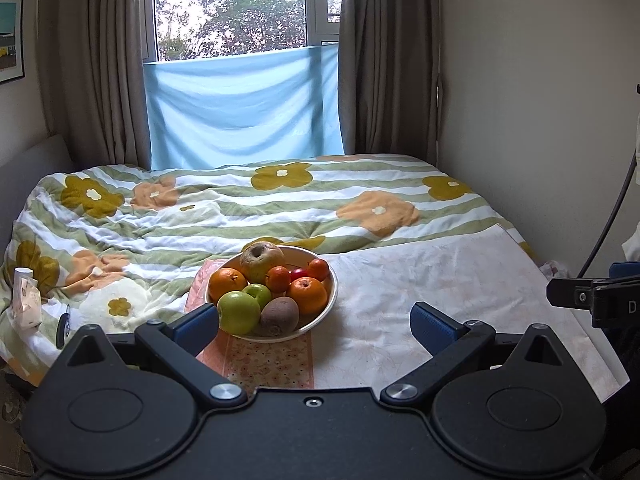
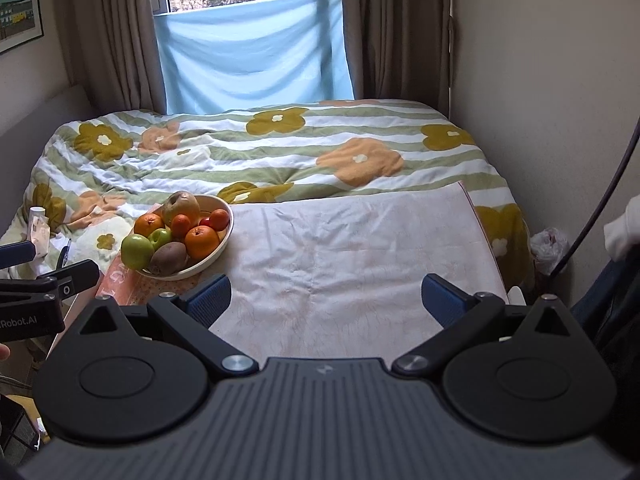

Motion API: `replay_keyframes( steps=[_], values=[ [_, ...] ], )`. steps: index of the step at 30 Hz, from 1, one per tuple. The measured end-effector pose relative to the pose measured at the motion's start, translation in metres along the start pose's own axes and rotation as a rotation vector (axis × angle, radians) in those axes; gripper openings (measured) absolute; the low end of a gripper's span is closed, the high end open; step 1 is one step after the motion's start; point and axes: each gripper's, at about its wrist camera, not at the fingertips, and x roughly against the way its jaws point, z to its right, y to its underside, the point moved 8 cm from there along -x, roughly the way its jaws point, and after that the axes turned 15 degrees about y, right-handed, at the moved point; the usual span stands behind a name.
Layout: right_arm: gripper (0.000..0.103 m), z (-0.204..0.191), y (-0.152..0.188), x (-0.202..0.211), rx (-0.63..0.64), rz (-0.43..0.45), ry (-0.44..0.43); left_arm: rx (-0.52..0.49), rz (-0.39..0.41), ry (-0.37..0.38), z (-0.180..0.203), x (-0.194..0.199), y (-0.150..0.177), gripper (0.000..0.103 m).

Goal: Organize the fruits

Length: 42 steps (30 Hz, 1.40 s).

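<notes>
On the bed (image 1: 360,208), fruit bowl (image 1: 330,300) just beyond wide-open, empty left fingers (image 1: 200,322); right fingers (image 2: 212,296) likewise.

Both wrist views look along the bed (image 1: 280,208) toward the window (image 1: 232,8). The left sits low and near, facing the fruit bowl (image 1: 331,300); the right sits higher, with that bowl (image 2: 224,236) left of centre.

I'm seeing the small red fruit (image 1: 298,274) mostly hiding behind the oranges; the framed picture (image 2: 18,6) is getting cut off at the left edge.
</notes>
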Motion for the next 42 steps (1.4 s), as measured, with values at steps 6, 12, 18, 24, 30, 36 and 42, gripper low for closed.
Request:
replay_keyframes(
  steps=[6,12,18,24,30,36,42],
  values=[
    [0.103,0.0024,0.0015,0.0003,0.002,-0.001,0.01,-0.01,-0.001,0.001,0.0034,-0.0012,0.0,0.103],
    [0.103,0.0026,0.0014,0.0022,-0.001,0.006,0.01,-0.016,-0.004,0.002,0.0035,-0.0016,0.0003,0.103],
    [0.103,0.0025,0.0022,0.0019,-0.005,0.003,0.011,-0.023,0.0,-0.004,0.0052,-0.0022,-0.0007,0.103],
    [0.103,0.0022,0.0026,0.0014,0.0,0.0,0.015,-0.026,0.005,-0.011,0.0051,-0.0021,-0.0019,0.103],
    [0.103,0.0023,0.0031,0.0002,-0.002,-0.002,0.018,-0.024,0.004,-0.008,0.0054,-0.0032,-0.0023,0.103],
    [0.103,0.0025,0.0037,-0.0027,-0.001,-0.012,0.025,-0.032,-0.002,-0.008,0.0069,-0.0044,-0.0026,0.103],
    [0.103,0.0012,0.0039,-0.0045,0.0,-0.018,0.027,-0.028,-0.01,-0.011,0.0061,-0.0058,-0.0025,0.103]
  ],
)
